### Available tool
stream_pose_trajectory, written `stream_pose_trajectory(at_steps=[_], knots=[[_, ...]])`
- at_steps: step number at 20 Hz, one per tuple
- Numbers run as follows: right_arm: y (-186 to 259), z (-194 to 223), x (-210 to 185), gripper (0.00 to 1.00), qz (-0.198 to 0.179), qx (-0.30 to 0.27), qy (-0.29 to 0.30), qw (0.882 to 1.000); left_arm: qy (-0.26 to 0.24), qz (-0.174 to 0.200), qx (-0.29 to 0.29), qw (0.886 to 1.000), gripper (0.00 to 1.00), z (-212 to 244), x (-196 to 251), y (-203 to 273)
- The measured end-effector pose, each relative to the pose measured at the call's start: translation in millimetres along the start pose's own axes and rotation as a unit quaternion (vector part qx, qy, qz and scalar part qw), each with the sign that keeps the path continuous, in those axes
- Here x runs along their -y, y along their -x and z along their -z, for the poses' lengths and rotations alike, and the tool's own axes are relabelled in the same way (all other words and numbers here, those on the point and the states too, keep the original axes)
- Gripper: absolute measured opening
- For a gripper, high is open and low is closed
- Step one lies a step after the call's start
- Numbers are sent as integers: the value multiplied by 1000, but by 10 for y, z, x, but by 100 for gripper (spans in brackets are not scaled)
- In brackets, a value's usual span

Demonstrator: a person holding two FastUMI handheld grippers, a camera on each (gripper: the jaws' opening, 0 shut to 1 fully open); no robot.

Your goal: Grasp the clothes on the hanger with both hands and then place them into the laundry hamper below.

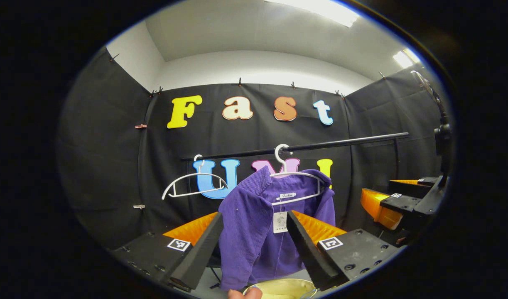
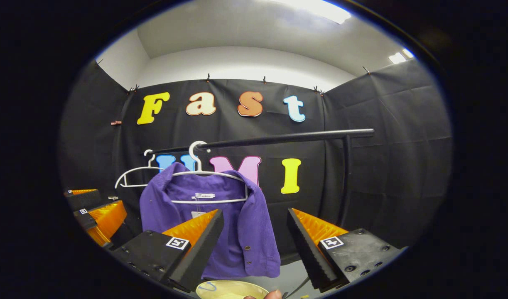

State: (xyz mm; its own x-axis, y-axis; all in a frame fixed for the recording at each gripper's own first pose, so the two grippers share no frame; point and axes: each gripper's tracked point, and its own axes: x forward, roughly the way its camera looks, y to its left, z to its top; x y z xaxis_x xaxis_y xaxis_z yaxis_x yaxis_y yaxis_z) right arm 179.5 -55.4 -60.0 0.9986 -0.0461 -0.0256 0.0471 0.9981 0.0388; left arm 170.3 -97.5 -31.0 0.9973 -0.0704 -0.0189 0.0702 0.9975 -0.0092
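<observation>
A purple jacket [image 1: 254,224] hangs on a white hanger [image 1: 297,174] from a black rail [image 1: 341,143]. My left gripper [image 1: 254,220] is open in front of the jacket, its fingers framing it without touching. In the right gripper view the same purple jacket [image 2: 245,224] hangs on the hanger [image 2: 212,174] left of centre. My right gripper [image 2: 254,218] is open, its left finger in front of the jacket's lower half and apart from it. The right gripper [image 1: 397,199] appears at the right of the left gripper view. The left gripper [image 2: 94,211] shows at the left of the right gripper view. The hamper's pale rim [image 1: 278,287] lies below the jacket.
An empty white hanger [image 1: 193,187] hangs on the rail to the left of the jacket. The rail's upright post [image 2: 346,178] stands at the right. A fingertip [image 1: 243,294] shows at the bottom edge. The same pale rim [image 2: 231,289] sits under the jacket in the right gripper view.
</observation>
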Motion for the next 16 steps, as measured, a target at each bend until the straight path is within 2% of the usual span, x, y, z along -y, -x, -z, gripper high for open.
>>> stream_pose_trajectory(at_steps=[8,13,16], knots=[[-1028,449,-22,100,-35,-14,-23,999,-23,-51,-17,998,96,316,109,-1029],[-1504,673,-51,100,-40,-25,-45,998,-32,-89,-24,995,96,509,17,-1431],[-1720,747,-112,98,-40,-19,-45,998,-26,-98,-26,995,96,604,-22,-1594]])
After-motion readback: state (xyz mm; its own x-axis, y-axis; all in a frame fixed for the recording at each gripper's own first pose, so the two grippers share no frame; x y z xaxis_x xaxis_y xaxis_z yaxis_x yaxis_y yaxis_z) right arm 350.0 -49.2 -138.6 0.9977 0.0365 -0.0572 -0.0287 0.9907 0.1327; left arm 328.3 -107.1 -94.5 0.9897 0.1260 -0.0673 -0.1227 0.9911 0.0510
